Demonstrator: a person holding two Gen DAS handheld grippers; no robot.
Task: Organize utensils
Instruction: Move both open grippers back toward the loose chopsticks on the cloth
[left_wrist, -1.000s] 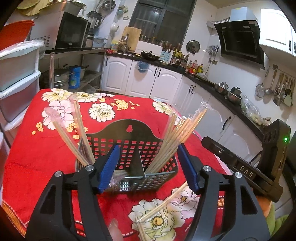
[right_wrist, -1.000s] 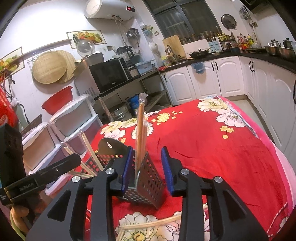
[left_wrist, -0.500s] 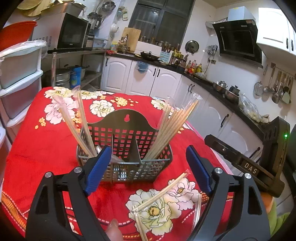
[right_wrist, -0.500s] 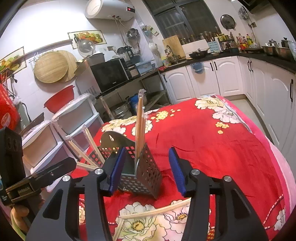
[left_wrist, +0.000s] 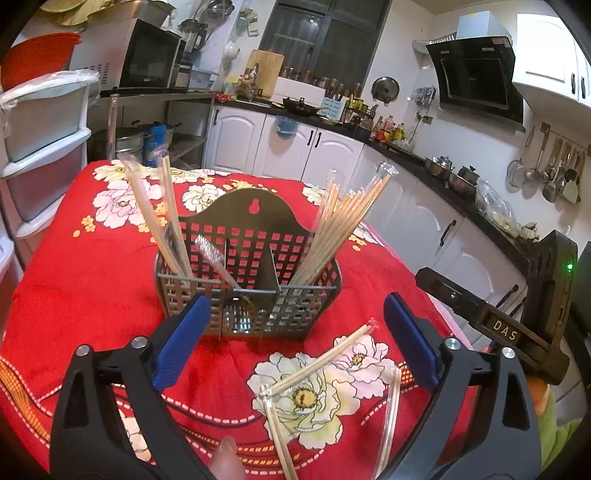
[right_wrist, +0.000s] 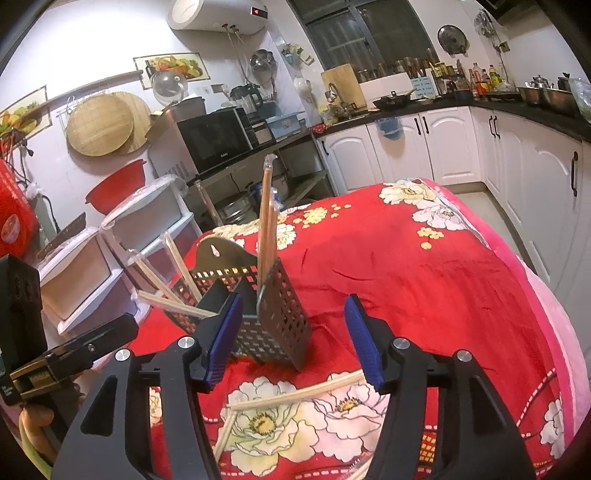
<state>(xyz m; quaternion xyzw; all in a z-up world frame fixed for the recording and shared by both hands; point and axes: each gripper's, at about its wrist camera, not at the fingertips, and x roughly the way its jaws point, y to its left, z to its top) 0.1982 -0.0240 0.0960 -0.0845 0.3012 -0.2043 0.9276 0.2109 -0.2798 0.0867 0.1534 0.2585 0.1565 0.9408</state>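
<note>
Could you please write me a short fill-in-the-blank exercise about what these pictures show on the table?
1. The perforated grey metal utensil holder stands on a tablecloth whose main colour is ____.
2. The wrapped wooden chopsticks in the holder lean ____ rather than standing straight.
3. One loose wrapped pair of chopsticks lies on a ____ printed on the cloth.
4. Both the left gripper and the right gripper hold ____.

Missing words: red; outward; flower; nothing

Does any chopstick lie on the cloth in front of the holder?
Yes, wrapped chopsticks lie on the red cloth just before the holder.
</note>
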